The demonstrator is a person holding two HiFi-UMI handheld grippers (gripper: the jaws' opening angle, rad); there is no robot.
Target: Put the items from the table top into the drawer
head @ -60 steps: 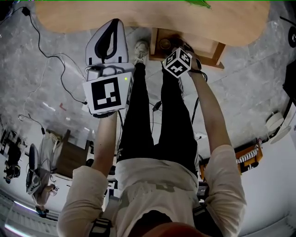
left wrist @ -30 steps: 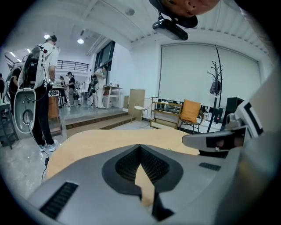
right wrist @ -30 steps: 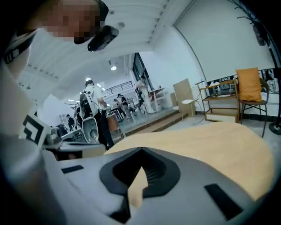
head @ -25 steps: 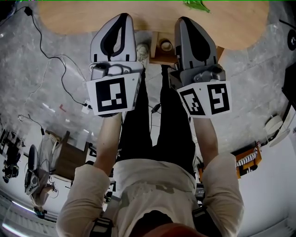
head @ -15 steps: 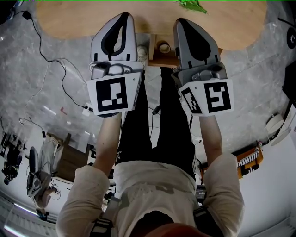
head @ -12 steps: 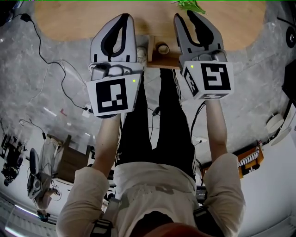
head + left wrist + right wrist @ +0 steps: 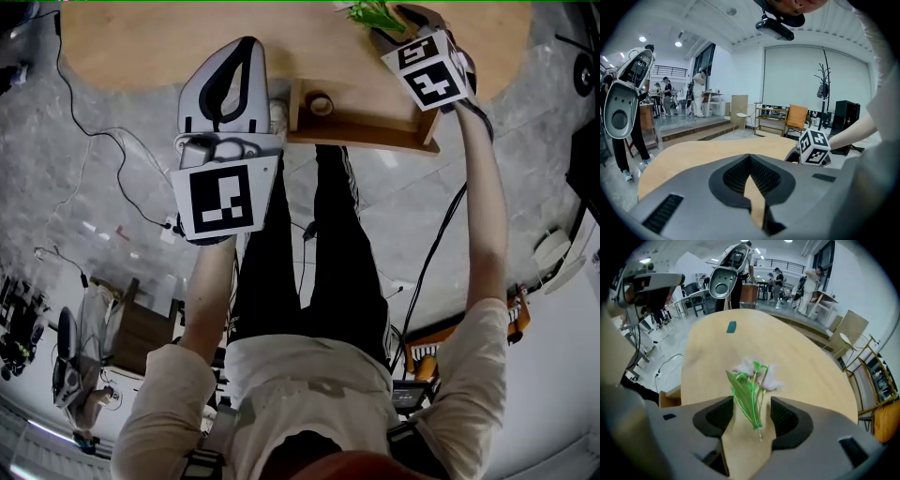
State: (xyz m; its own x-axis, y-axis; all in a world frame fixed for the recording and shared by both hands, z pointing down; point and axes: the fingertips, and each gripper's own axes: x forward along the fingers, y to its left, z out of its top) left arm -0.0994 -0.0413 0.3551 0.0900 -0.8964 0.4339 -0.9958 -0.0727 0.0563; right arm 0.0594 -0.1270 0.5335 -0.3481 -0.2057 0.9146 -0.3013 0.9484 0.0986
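Bench (image 7: 187, 37) bare all round the flower sprig (image 7: 750, 390), open from every side; teal item (image 7: 731, 326) well apart beyond; drawer (image 7: 361, 137) pulled open, tape roll (image 7: 320, 103) at its left end, the rest free

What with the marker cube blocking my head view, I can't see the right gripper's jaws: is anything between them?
Observer: Yes. The right gripper has its jaws apart; they have just been opening. A flower sprig lies on the table between them, with neither pad pressing on it.
Operator: Which way does the sprig point?
Observer: Its stem end is toward the gripper and its pale pink blossoms are away from it.
Operator: Is anything else lying on the tabletop?
Observer: One small teal thing lies farther along the table, beyond the flower.
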